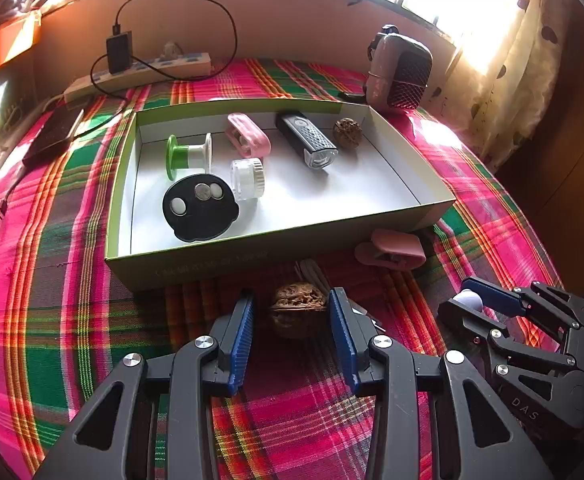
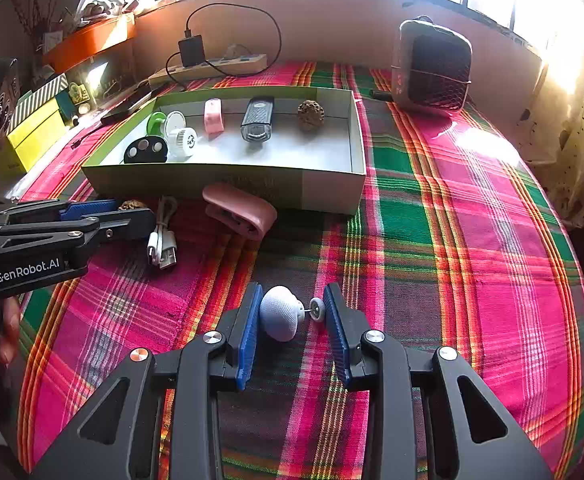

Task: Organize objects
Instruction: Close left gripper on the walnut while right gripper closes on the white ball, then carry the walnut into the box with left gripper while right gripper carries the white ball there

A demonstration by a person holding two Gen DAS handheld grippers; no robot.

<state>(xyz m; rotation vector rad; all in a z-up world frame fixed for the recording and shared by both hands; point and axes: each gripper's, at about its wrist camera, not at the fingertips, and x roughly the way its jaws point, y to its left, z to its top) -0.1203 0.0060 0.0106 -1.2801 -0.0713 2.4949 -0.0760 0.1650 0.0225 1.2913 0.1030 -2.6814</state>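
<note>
1. My left tongs (image 1: 292,316) point down at the plaid-covered bench (image 1: 51,280), near its front edge, just before the front wall of the green box (image 1: 227,258).
2. A walnut (image 1: 298,310) lies on the cloth between their blue pads (image 1: 243,336). The right pad looks to touch its side, while I see a thin gap at the left, so these tongs stand spread and pinch nothing.
3. My right tongs (image 2: 292,316) hover further right along the same front stretch of the bench, well clear of the box.
4. They pinch a small white knob with a pin and disc (image 2: 281,314): the rounded head sits against the left pad and the little disc against the right one.
5. A pink clip (image 2: 239,210) lies against the front wall of the box, between my two tongs.
6. A white USB cable (image 2: 161,240) lies coiled on the cloth just beside the left tongs' tips.
7. Inside the box, toward its left end, sit a green spool (image 1: 187,156), a black disc with coin cells (image 1: 199,208) and a clear jar (image 1: 247,178).
8. Along the back wall lie a pink case (image 1: 247,140), a bike light (image 1: 306,140) and a second walnut (image 1: 347,133).
</note>
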